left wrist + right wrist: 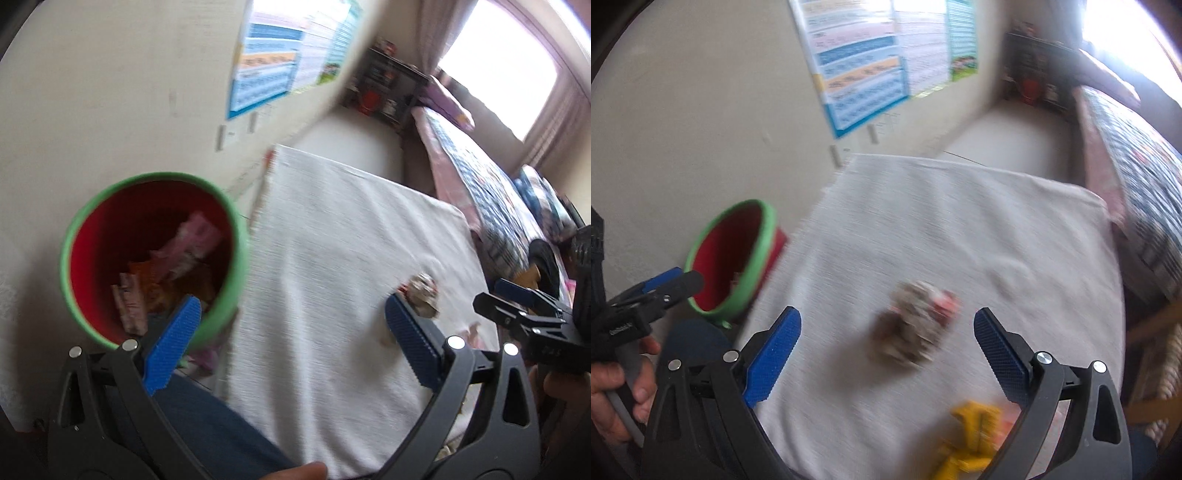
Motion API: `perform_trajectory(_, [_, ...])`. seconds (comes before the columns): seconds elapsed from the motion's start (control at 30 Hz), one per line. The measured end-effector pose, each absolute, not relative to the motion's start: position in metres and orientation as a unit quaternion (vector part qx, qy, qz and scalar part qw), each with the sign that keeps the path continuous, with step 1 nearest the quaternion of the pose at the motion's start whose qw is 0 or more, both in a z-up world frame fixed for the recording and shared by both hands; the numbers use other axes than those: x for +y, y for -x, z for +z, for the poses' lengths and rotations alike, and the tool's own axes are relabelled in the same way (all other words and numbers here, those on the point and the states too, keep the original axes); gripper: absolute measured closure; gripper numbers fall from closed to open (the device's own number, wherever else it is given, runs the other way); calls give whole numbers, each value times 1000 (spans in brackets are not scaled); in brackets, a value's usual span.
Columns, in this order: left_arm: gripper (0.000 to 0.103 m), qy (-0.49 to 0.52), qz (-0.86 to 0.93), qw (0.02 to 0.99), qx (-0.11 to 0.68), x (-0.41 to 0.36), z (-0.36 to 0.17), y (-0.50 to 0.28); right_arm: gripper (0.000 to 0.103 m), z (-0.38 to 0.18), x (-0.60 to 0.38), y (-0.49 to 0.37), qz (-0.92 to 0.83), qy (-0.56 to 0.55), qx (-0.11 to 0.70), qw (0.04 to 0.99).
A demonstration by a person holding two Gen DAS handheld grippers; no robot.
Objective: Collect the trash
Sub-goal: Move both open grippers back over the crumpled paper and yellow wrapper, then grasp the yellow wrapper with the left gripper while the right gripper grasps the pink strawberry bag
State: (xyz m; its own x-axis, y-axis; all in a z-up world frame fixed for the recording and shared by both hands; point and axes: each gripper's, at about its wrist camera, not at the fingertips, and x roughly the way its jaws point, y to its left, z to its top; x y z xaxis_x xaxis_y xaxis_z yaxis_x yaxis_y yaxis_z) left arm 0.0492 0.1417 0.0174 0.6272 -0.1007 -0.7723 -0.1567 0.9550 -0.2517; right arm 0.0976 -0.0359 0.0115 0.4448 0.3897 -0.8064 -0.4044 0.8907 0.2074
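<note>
White-clothed desk [960, 221] blurs at frame centre, so the right gripper [886, 350], fingers spread empty, may misjudge the seemingly crumpled wrapper [912, 325].

green-rimmed red bin [155, 254], white cloth [960, 236], yellow wrapper [971, 439], blue gripper pads [774, 354]

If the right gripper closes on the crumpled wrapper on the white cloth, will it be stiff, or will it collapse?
The crumpled wrapper looks like thin creased packaging, so it probably crushes and weighs little. Lying loose on the white cloth, it may slide when pushed. The right gripper is open.
</note>
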Motion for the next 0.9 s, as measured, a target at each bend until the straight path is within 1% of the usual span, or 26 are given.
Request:
perform_trajectory(0.17, [6,136,-29,884,446,96,12,-58,12,9,-92,-92,190,-9,480,856])
perform_trajectory(0.33, [6,121,-77,875,462,49,5,-62,12,8,-129,-86,161,-21,482,861])
perform_trajectory(0.63, [6,96,-164,843,503,-25,-13,-54,12,-22,-169,-88,134,-49,513,846])
perform_trajectory(0.7, [6,78,-181,831,519,-42,-22,-50,14,-26,-173,-89,128,-49,517,845])
perform_trajectory(0.8, [6,62,-197,811,547,-65,-39,-49,15,-34,-177,-89,126,-52,526,839])
perform_trajectory(0.87, [8,65,-208,794,567,-75,-53,-49,16,-43,-178,-90,127,-51,537,833])
perform_trajectory(0.9, [11,62,-210,790,573,-79,-58,-49,18,-47,-179,-90,127,-52,541,829])
